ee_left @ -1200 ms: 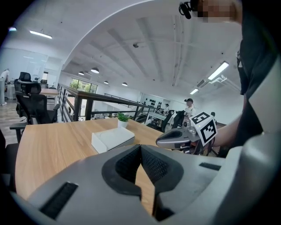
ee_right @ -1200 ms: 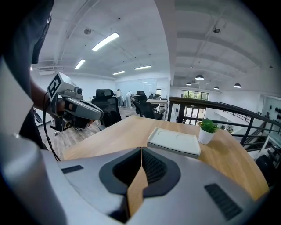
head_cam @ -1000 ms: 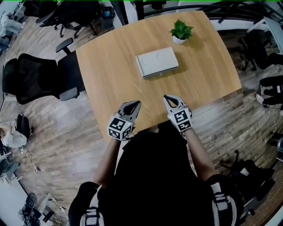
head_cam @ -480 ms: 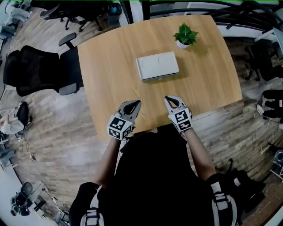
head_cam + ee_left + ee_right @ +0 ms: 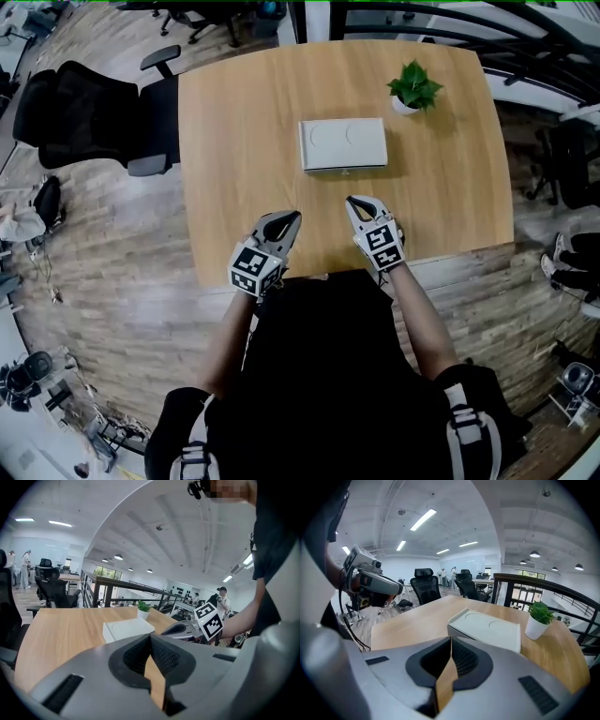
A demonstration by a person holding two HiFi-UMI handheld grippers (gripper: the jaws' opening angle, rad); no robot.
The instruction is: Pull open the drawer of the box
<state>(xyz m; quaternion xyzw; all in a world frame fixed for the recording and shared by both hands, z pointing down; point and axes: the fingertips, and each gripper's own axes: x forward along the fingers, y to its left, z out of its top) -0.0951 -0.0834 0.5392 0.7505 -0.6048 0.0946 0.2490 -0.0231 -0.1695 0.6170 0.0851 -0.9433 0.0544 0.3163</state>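
The white flat box (image 5: 343,144) lies on the wooden table (image 5: 234,141), its drawer front with a small handle facing me and closed. It also shows as the box (image 5: 126,630) in the left gripper view and the box (image 5: 485,627) in the right gripper view. My left gripper (image 5: 294,217) hovers over the table's near edge, jaws shut and empty. My right gripper (image 5: 351,202) is beside it, a little nearer the box, also shut with nothing held. Both are well short of the box.
A small potted plant (image 5: 413,87) stands right of the box at the table's far side. A black office chair (image 5: 89,112) sits at the table's left. Wood floor surrounds the table, with more chairs and gear at the edges.
The view has shifted, so the table and box sit more squarely ahead. Both grippers stay shut near the table's near edge, the right one slightly further forward.
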